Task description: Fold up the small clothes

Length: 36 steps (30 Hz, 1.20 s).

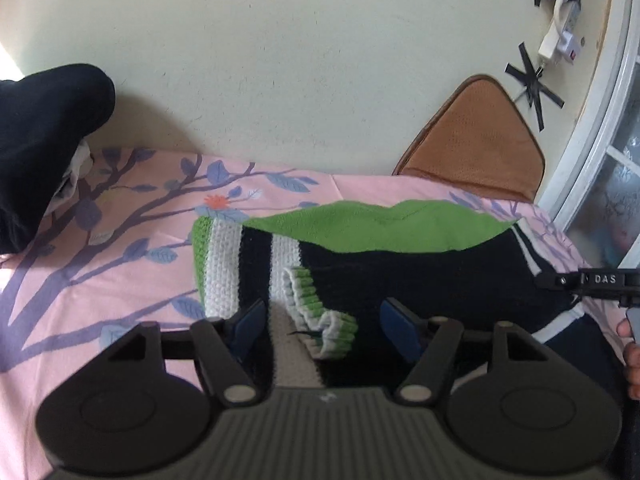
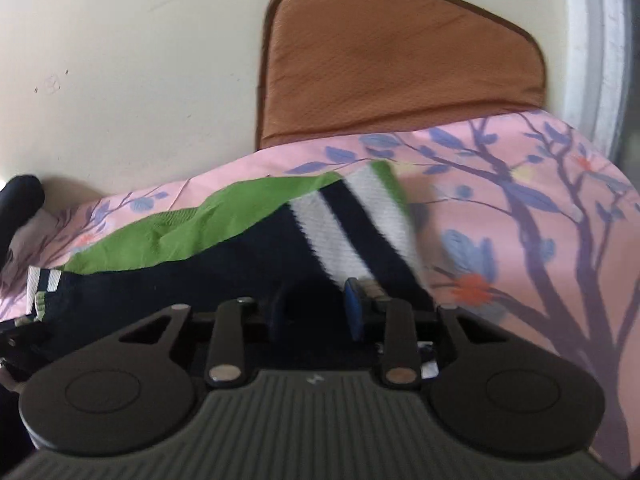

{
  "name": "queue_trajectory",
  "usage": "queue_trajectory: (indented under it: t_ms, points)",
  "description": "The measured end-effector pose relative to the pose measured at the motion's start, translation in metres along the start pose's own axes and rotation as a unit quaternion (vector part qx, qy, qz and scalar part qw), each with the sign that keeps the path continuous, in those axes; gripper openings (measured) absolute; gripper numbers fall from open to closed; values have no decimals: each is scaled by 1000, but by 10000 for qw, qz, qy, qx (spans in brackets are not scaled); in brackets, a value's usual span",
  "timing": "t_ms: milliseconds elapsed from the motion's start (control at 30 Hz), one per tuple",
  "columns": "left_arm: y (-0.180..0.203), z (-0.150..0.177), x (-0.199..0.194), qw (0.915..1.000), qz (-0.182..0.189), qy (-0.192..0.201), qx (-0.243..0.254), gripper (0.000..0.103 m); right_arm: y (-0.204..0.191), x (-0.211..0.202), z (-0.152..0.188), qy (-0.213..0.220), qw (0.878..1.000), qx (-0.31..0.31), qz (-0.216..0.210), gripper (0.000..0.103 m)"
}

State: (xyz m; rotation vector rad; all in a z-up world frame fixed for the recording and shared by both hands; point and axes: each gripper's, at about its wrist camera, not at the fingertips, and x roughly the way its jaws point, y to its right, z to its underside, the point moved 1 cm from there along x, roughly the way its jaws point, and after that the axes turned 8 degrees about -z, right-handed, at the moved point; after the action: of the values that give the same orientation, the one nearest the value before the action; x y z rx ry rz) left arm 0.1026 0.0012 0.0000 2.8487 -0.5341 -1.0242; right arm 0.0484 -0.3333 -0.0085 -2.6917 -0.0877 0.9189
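Note:
A small knitted sweater (image 1: pixel 400 272), black with white and green stripes and a green lining, lies on the pink floral sheet (image 1: pixel 120 240). My left gripper (image 1: pixel 324 324) is open, its blue pads on either side of a green-and-white cuff (image 1: pixel 320 312). My right gripper (image 2: pixel 316 312) shows in its own view with jaws narrowly apart around black knit of the sweater (image 2: pixel 200 272); whether it pinches the cloth is unclear. Part of the right gripper also shows at the right edge of the left wrist view (image 1: pixel 592 284).
A brown cushion (image 2: pixel 400 64) leans on the cream wall (image 1: pixel 300 80) behind the bed. A black garment (image 1: pixel 44 140) lies at the far left. A window frame (image 1: pixel 600 140) stands at the right, with a plug and taped cable (image 1: pixel 556 40) on the wall.

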Motion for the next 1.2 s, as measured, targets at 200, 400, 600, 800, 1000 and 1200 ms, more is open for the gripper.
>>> queue_trajectory:
  t_ms: [200, 400, 600, 800, 1000, 1200]
  points:
    - [-14, -1, -6, 9994, 155, 89, -308, 67, 11, -94, 18, 668, 9972, -17, -349, 43]
    - [-26, -2, -33, 9974, 47, 173, -697, 69, 39, -157, 61, 763, 9943, 136, -726, 44]
    - [-34, 25, -111, 9941, 449, 273, -953, 70, 8, -170, 90, 59, 9863, -386, -1604, 45]
    - [-18, 61, -182, 9993, 104, 209, -286, 70, -57, -156, 124, -361, 9613, -1490, -2290, 58]
    - [1, 106, -209, 9986, 301, -397, -191, 70, -42, -154, 140, -174, 9728, -1239, -1947, 8]
    - [16, 144, -227, 9939, 595, -863, -340, 70, 29, -226, 151, 458, 9908, -560, -1141, 7]
